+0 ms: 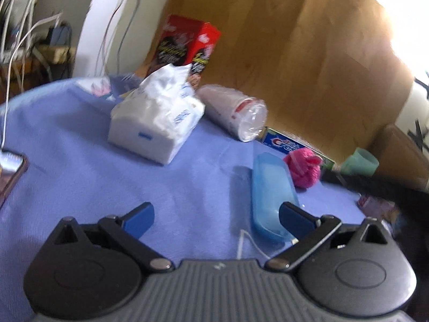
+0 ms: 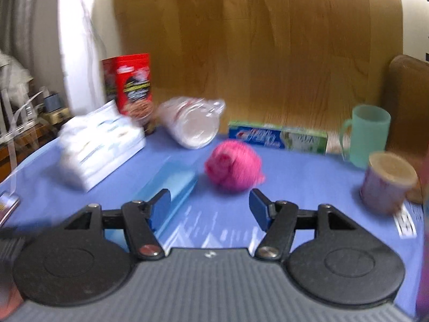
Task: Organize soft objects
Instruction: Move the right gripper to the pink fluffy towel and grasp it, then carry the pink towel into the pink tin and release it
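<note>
**Approaching pink yarn ball, both grippers empty**

Inspecting my right gripper (image 2: 209,206): jaws spread wide, nothing between them. The pink yarn ball (image 2: 233,165) sits just ahead of the gap, slightly toward the right finger, on the blue tablecloth (image 2: 308,182). A blue translucent case (image 2: 171,185) lies ahead of the left finger, partly hidden by it.

My left gripper (image 1: 216,216) is likewise spread and empty. From there the yarn ball (image 1: 304,167) lies well ahead and to the right, beyond the blue case (image 1: 270,193), whose near end the right finger overlaps. The tissue pack (image 1: 158,123) sits ahead and to the left.

Judgement on handling: the ball looks light and compressible, wound loosely, unlikely to slip or break. Strands could snag. I would close across its middle, deep enough that it does not roll away.

Appearance: bright pink, roundish, lumpy surface; motion blur hides finer detail.
</note>
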A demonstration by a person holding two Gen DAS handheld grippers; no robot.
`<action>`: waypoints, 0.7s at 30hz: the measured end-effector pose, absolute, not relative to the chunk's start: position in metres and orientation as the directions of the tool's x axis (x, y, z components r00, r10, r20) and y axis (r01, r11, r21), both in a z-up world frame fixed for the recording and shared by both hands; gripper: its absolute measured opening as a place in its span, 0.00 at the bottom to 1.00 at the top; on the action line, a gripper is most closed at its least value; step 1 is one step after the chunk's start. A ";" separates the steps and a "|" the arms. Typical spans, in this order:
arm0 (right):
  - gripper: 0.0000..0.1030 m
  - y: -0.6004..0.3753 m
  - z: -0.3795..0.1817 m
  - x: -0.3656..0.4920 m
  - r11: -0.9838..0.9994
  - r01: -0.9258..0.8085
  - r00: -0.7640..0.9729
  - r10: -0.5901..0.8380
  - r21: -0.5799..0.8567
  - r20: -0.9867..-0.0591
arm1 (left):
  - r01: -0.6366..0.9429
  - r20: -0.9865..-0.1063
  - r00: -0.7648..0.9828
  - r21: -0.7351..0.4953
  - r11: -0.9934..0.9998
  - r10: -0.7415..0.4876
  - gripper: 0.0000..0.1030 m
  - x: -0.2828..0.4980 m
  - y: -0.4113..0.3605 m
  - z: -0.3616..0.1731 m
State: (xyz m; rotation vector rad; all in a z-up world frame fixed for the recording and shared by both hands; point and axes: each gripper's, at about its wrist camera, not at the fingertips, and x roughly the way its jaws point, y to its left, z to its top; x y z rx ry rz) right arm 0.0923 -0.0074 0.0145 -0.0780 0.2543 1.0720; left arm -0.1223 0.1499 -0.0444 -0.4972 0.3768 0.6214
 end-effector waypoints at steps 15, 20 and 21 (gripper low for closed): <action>0.52 -0.020 0.012 0.162 0.437 -0.854 0.330 0.874 0.281 -0.357 | -0.592 -0.429 0.778 -0.253 0.765 0.459 1.00 -0.114 0.139 -0.038; 0.53 -0.108 -0.013 0.109 0.402 -0.891 0.307 0.875 0.209 -0.373 | -0.444 -0.437 0.855 -0.340 0.829 0.279 0.96 -0.115 0.126 -0.032; 0.54 -0.128 -0.020 0.100 0.402 -0.894 0.312 0.875 0.198 -0.370 | -0.377 -0.436 0.877 -0.365 0.851 0.202 0.95 -0.112 0.116 -0.030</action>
